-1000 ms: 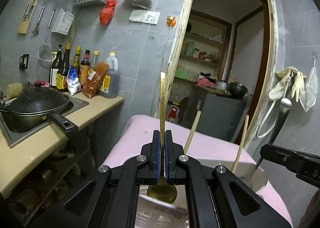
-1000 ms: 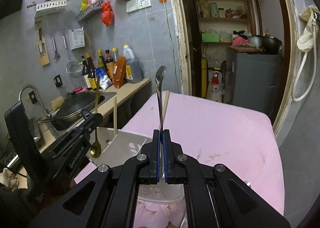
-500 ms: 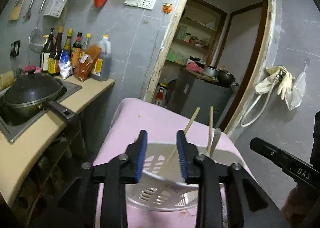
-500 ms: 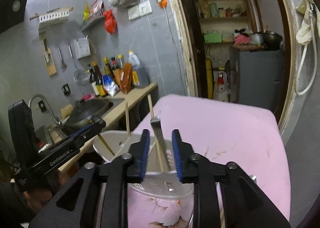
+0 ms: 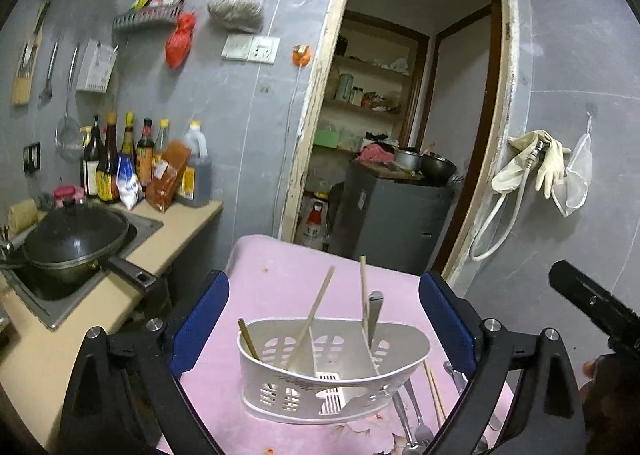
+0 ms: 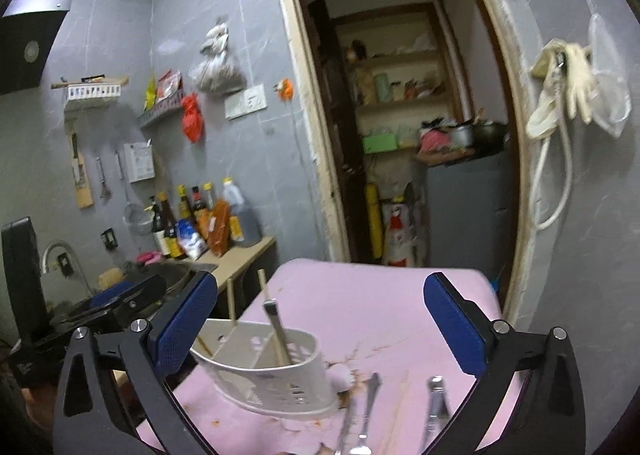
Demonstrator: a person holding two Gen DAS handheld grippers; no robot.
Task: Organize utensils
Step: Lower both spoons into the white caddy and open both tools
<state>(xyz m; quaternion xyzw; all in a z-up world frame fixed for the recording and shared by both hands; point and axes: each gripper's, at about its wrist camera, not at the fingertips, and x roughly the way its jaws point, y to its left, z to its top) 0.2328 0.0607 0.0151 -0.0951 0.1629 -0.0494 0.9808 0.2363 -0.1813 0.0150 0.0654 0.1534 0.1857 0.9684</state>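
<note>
Cramped grey-tiled kitchen beside an open pantry doorway

A black wok [image 5: 76,241] sits in the sink [image 5: 146,225] on the beige counter [image 5: 188,217], its handle pointing toward the pink tablecloth [image 5: 280,287]. Sauce bottles [image 5: 114,159] and an oil jug [image 5: 198,171] stand against the wall, with an orange packet [image 5: 168,175] leaning in front. Above hang a red bag [image 5: 180,40], a grey sack [image 5: 238,1], a wire shelf [image 5: 146,15], a strainer [image 5: 69,135] and a switch plate [image 5: 251,49]. Through the doorway stand a dark cabinet [image 5: 394,211] topped with pots [image 5: 424,163], and shelves [image 6: 400,103] behind. Rubber gloves [image 5: 532,155] and a white hose [image 5: 496,223] hang on the right wall.
</note>
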